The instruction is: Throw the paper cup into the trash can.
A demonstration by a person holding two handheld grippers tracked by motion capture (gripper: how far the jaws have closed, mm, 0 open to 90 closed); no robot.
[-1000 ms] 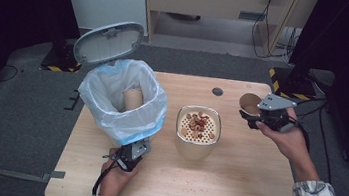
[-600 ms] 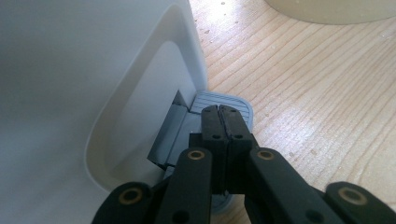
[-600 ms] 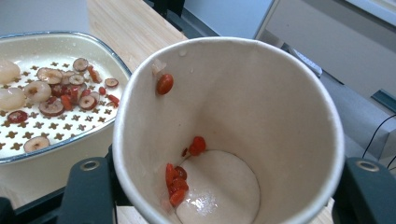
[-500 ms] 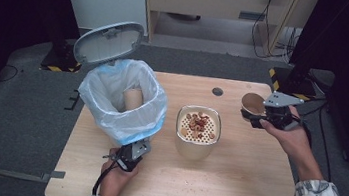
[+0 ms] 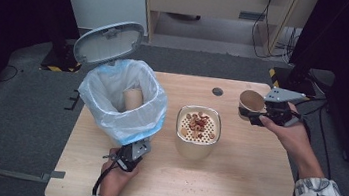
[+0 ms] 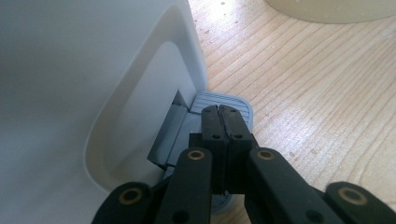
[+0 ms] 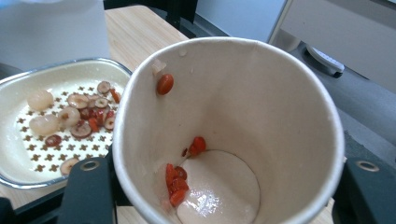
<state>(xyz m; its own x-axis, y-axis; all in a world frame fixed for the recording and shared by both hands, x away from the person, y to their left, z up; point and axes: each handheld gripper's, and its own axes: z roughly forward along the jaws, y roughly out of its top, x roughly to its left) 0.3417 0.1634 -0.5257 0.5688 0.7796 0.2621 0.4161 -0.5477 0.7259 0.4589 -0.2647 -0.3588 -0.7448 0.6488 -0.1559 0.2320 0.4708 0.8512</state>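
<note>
At the right side of the worktop (image 5: 252,188), the right tool (image 5: 257,113) grips a paper cup (image 5: 251,103), one jaw on each side of its wall, and holds it tipped with the mouth toward the strainer bowl (image 5: 197,136). The right gripper view shows the cup (image 7: 224,135) nearly emptied: a few red berry pieces (image 7: 177,182) cling near the wet bottom and one (image 7: 165,84) sticks high on the wall by the rim. The strainer bowl (image 7: 18,158) already holds lychee-like pieces, sliced dates and berries on its perforated insert.

The left tool (image 6: 222,121), jaws fully together with nothing between them, presses down on the grey pedal (image 6: 233,102) at the foot of the white bin (image 6: 70,84); the high view shows the lid (image 5: 109,42) standing open over the blue-lined bin (image 5: 124,99), where another cup (image 5: 133,98) already lies.

The step in hand looks like discarding the emptied cup. To do it well, keep steady pressure on the pedal so the lid does not drop, carry the cup across above the strainer bowl without squeezing harder, since the thin wall crumples easily, and let go only once it is well inside the liner's rim. The stuck berries may fall out on the way.
</note>
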